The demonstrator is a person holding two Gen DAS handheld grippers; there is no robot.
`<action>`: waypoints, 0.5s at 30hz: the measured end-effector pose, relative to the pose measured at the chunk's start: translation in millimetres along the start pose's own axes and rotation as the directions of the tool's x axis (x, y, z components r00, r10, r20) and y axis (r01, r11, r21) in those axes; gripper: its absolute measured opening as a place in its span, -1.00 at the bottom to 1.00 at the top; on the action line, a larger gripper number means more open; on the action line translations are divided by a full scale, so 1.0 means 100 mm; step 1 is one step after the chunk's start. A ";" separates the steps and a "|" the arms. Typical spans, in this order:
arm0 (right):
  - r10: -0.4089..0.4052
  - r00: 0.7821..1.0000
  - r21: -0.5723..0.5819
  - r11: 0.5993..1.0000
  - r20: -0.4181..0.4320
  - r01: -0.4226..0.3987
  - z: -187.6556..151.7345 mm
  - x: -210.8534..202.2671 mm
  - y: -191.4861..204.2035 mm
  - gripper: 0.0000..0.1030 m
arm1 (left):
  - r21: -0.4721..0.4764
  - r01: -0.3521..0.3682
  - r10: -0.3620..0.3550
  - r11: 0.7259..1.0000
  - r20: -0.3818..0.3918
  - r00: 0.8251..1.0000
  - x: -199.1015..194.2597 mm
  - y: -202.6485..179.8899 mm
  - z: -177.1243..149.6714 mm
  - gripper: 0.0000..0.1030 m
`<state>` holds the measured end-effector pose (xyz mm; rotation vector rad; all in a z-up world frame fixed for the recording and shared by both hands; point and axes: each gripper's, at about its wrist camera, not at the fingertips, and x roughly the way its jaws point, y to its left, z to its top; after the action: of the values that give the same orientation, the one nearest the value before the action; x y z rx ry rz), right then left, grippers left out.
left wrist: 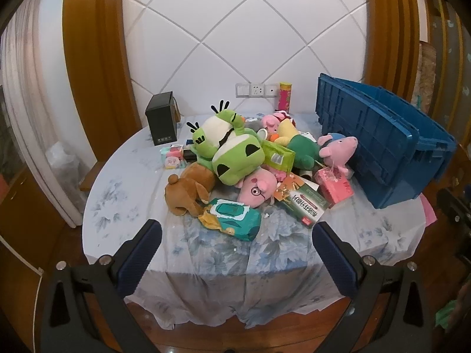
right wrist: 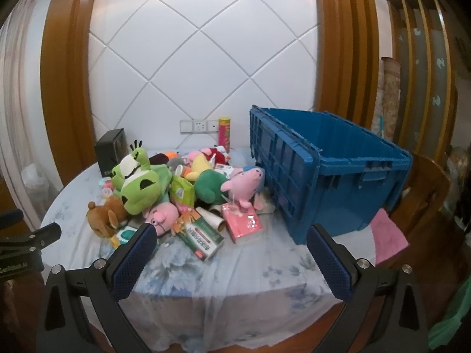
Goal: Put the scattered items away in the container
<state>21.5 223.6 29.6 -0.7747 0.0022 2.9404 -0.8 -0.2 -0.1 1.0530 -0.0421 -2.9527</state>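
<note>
Both wrist cameras look forward and slightly down from off the table's near edge. The left faces the toy pile; the right faces the crate. Both views share pile and crate.

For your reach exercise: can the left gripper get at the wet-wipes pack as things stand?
Probably yes. The left gripper is open, and the wet-wipes pack lies at the pile's near edge, with only bare tablecloth between them.
</note>
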 end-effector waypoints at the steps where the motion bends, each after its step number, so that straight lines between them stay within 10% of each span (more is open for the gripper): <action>1: -0.001 1.000 -0.002 1.000 0.000 0.001 0.00 0.00 0.00 1.00 | -0.003 0.004 -0.004 1.000 -0.001 1.000 0.01 0.00 0.00 1.00; 15: -0.006 1.000 0.016 1.000 -0.019 0.007 0.01 0.16 -0.04 1.00 | 0.021 0.025 -0.025 0.999 -0.010 1.000 0.16 -0.07 0.05 1.00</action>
<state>7.9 229.3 23.0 -0.7993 0.0247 2.9231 -16.3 6.6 -7.1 1.0789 -0.0604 -2.9754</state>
